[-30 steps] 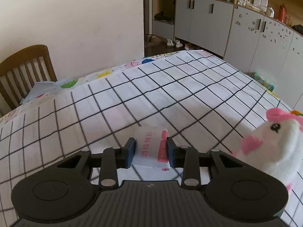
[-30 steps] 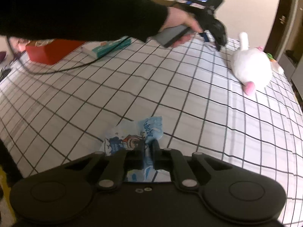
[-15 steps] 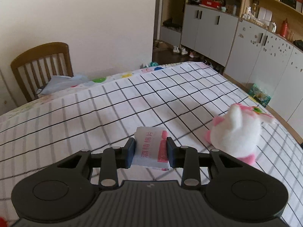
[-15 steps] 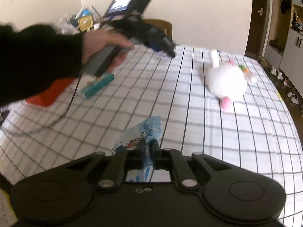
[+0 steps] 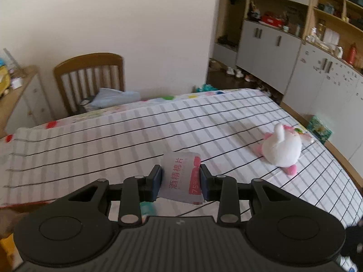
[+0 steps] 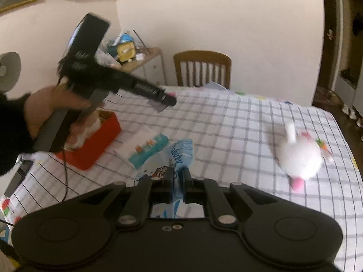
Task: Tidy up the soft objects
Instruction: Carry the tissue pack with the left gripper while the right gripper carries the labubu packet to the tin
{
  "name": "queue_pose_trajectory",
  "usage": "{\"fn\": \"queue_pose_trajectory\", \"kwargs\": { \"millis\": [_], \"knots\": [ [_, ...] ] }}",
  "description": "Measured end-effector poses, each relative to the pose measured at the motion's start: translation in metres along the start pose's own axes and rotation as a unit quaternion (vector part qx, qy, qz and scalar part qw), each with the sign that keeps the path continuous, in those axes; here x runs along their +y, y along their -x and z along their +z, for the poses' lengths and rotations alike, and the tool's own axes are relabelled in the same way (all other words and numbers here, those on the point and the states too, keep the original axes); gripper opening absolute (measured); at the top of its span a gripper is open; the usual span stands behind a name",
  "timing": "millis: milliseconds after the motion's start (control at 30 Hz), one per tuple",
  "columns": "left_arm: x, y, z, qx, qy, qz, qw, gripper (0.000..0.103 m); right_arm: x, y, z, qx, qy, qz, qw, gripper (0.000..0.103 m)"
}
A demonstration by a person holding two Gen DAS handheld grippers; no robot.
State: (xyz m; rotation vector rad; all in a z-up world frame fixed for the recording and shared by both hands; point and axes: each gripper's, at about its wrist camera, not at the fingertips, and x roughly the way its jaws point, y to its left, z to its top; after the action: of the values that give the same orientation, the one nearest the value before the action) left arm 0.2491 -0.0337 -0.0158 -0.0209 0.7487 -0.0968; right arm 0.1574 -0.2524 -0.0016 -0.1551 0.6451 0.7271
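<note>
We count two grippers, the left gripper (image 5: 180,182) and the right gripper (image 6: 177,179), and two soft packets: one wipes packet (image 5: 181,176) and one blue packet (image 6: 179,156). We also count one plush toy (image 5: 281,150), one red box (image 6: 95,145), one teal box (image 6: 148,150) and one wooden chair (image 5: 89,79).

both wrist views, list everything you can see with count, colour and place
table: 1, white cloth with black grid, fills both views
plush toy: 1, white and pink, lying on the table's right side
wipe packet: 1, white with red print, between the left jaws
blue wrapper: 1, blue and white with cartoon print, pinched in the right jaws
red box: 1, red, table's left side
teal box: 1, teal, beside the red box
chair: 1, brown wood, at the table's far edge
cabinets: grey, right wall
left hand-held gripper: black, shut on the packet
right hand-held gripper: black, shut on the wrapper
hand: 1, black sleeve, holding the left tool
</note>
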Motion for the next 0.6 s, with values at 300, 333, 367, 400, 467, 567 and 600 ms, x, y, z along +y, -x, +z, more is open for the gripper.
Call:
{"fn": "queue_pose_trajectory", "kwargs": {
  "millis": [300, 333, 367, 400, 467, 567, 600],
  "knots": [
    [0.063, 0.049, -0.027, 0.000, 0.045, 0.030, 0.9985, 0.034, 0.046, -0.031, 0.045, -0.013, 0.018, 0.042, 0.999, 0.007],
    [0.071, 0.053, -0.029, 0.000, 0.051, 0.031, 0.9982, 0.034, 0.052, -0.034, 0.049, -0.014, 0.021, 0.048, 0.999, 0.007],
    [0.079, 0.058, -0.031, 0.000, 0.055, 0.034, 0.9979, 0.034, 0.060, -0.039, 0.054, -0.015, 0.024, 0.053, 0.998, 0.007],
    [0.086, 0.063, -0.034, -0.002, 0.058, 0.040, 0.9976, 0.034, 0.065, -0.046, 0.058, -0.016, 0.028, 0.056, 0.998, 0.007],
    [0.101, 0.071, -0.038, -0.003, 0.065, 0.046, 0.9968, 0.034, 0.077, -0.054, 0.065, -0.016, 0.033, 0.064, 0.997, 0.007],
    [0.126, 0.082, -0.044, -0.003, 0.078, 0.055, 0.9955, 0.034, 0.097, -0.067, 0.075, -0.017, 0.043, 0.074, 0.996, 0.007],
    [0.134, 0.085, -0.046, -0.004, 0.080, 0.059, 0.9951, 0.034, 0.104, -0.071, 0.079, -0.017, 0.045, 0.077, 0.996, 0.007]
  ]
}}
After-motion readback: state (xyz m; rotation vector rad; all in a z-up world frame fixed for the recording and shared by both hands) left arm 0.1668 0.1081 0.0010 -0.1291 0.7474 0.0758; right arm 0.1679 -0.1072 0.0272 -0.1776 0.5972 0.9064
